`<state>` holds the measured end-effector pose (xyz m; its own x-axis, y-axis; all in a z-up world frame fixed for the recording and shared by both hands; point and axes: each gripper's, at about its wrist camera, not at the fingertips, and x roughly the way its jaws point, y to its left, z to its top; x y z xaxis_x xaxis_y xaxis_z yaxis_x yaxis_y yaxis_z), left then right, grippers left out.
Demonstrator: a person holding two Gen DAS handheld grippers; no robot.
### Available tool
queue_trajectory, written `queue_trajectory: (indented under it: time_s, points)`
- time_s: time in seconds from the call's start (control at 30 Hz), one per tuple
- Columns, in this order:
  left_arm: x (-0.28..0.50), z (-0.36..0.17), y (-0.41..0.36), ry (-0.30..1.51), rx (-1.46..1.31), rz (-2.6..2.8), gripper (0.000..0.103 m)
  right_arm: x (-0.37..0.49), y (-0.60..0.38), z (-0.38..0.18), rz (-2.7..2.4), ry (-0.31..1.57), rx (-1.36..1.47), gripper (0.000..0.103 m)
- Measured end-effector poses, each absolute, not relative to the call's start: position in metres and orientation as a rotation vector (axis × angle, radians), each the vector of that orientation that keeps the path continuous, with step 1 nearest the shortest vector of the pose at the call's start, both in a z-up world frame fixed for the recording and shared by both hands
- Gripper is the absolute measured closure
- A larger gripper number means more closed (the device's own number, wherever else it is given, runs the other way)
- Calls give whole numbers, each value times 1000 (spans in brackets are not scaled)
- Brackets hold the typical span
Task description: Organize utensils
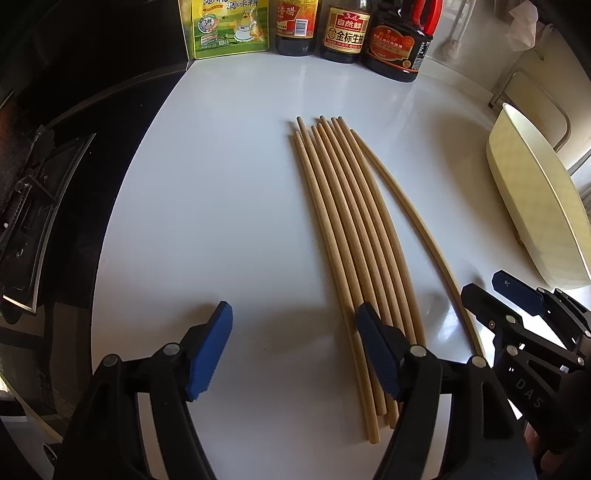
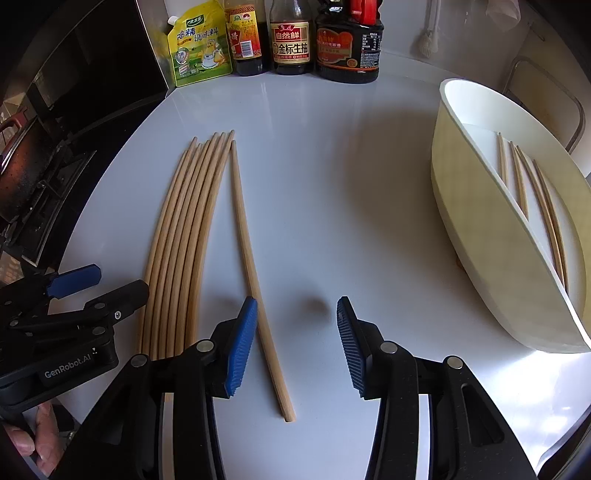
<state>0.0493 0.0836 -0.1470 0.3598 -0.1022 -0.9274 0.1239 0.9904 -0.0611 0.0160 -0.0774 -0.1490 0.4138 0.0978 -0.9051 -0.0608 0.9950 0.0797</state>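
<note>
- Jaws of the left gripper (image 1: 294, 352) stand wide apart in the left wrist view, nothing between the pads; the right-hand pad hangs over the near ends of the bundled chopsticks (image 1: 347, 236), contact unclear.
- One single chopstick (image 1: 406, 221) lies just right of the bundle, and bare white tabletop (image 1: 207, 206) spreads to the left up to the dark stove edge.
- Behind stand a green seasoning pouch (image 1: 225, 29) and three dark sauce bottles (image 1: 345, 33); "DAS" shows on the right gripper (image 1: 495, 291).
- Jaws of the right gripper (image 2: 296, 347) sit partly open in the right wrist view and hold nothing; the single chopstick (image 2: 247, 258) passes just beside the left pad.
- A cream holder (image 2: 491, 236) lies on its side at right with chopsticks inside; open tabletop lies between.
- "GenRobot.AI" reads on the left gripper (image 2: 85, 284).
</note>
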Motion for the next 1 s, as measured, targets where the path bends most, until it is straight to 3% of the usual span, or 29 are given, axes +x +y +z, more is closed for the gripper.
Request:
queue_trajectory:
  time_s: [1.0]
  points:
    - [58, -153, 98, 1188, 37, -45, 32, 32, -63, -156, 132, 1138, -41, 58]
